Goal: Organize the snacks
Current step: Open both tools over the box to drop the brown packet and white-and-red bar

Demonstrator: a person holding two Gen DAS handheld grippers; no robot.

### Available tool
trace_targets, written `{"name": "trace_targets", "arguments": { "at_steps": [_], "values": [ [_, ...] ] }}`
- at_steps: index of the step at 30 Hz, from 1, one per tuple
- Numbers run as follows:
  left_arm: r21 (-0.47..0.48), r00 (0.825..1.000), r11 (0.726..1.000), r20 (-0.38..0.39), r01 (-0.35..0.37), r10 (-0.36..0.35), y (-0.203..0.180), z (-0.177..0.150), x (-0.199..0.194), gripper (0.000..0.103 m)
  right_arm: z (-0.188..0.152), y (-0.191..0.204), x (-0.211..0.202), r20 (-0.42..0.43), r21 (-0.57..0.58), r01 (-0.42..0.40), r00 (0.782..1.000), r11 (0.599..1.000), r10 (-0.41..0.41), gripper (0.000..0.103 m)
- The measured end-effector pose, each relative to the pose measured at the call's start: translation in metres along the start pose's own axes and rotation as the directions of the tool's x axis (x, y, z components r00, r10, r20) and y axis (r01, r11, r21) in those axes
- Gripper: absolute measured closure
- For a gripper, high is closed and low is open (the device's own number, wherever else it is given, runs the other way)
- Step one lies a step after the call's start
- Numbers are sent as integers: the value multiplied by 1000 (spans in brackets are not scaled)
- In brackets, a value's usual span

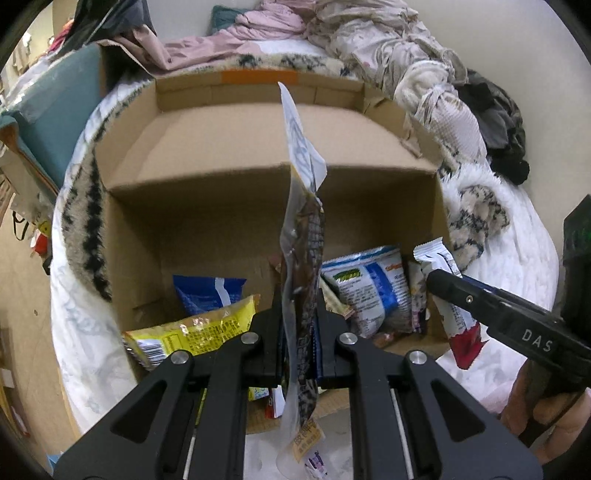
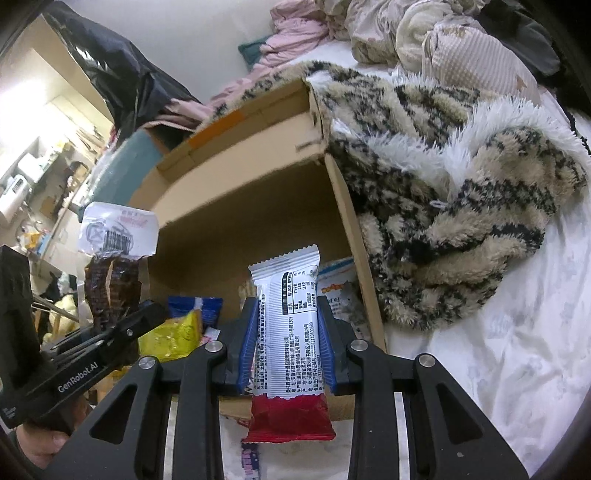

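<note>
My left gripper [image 1: 300,332] is shut on a long dark brown snack pack with a white top [image 1: 303,236], held edge-on and upright in front of the open cardboard box [image 1: 221,206]; the pack also shows in the right wrist view [image 2: 110,273]. My right gripper [image 2: 287,332] is shut on a white and red snack bar [image 2: 290,332], held upright at the box's front right; the bar also shows in the left wrist view [image 1: 448,295]. Inside the box lie a yellow packet [image 1: 192,332], a blue packet [image 1: 207,291] and a blue-white bag [image 1: 373,288].
The box lies on a white bed sheet [image 2: 498,369]. A fluffy patterned blanket [image 2: 461,206] is bunched along the box's right side. Pink and cream clothes [image 1: 332,33] are piled behind the box. A teal box [image 1: 55,122] stands at the left.
</note>
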State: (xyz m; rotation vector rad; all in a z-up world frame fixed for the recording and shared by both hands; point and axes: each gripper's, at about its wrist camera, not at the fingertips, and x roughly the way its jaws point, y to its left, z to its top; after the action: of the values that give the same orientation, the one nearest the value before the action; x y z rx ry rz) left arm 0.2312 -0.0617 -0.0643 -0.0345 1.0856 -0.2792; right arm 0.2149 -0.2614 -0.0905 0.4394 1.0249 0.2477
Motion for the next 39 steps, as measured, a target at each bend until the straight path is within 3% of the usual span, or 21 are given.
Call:
{"name": "trace_targets", "arguments": {
  "at_steps": [10, 23, 25, 27, 31, 32, 33, 35, 39],
  "values": [
    [-64, 999, 998, -27, 20, -21, 15, 1, 10, 93, -4, 2, 16, -49, -5, 29, 998, 1000, -29, 71],
    [-72, 999, 997, -32, 13, -15, 15, 3, 15, 91, -2, -1, 22, -66, 17, 38, 997, 999, -36, 69],
    [-72, 1000, 997, -25, -4, 2, 16, 3, 14, 85, -2, -2, 22, -65, 26, 33, 997, 999, -32, 69],
    [-73, 1000, 997, -11, -11, 10, 17, 3, 10, 66, -3, -1, 22, -69, 26, 30, 997, 999, -28, 69],
    [-74, 999, 997, 23, -31, 32, 18, 5, 0, 42, -2, 0, 21, -68, 26, 17, 998, 1000, -16, 68],
    [-69, 999, 997, 28, -40, 42, 17, 5, -1, 34, -2, 0, 21, -67, 27, 17, 998, 1000, -15, 66],
    [-61, 998, 997, 38, -53, 56, 16, 6, -3, 29, -1, 1, 20, -66, 28, 16, 998, 999, -14, 57],
    [-41, 995, 997, 63, -70, 73, 12, 6, -8, 28, -1, 1, 19, -58, 34, 12, 998, 999, -10, 44],
    [-10, 992, 995, 79, -96, 96, 8, 6, -10, 27, 1, 1, 16, -45, 34, 7, 999, 999, -5, 42]
  ]
}}
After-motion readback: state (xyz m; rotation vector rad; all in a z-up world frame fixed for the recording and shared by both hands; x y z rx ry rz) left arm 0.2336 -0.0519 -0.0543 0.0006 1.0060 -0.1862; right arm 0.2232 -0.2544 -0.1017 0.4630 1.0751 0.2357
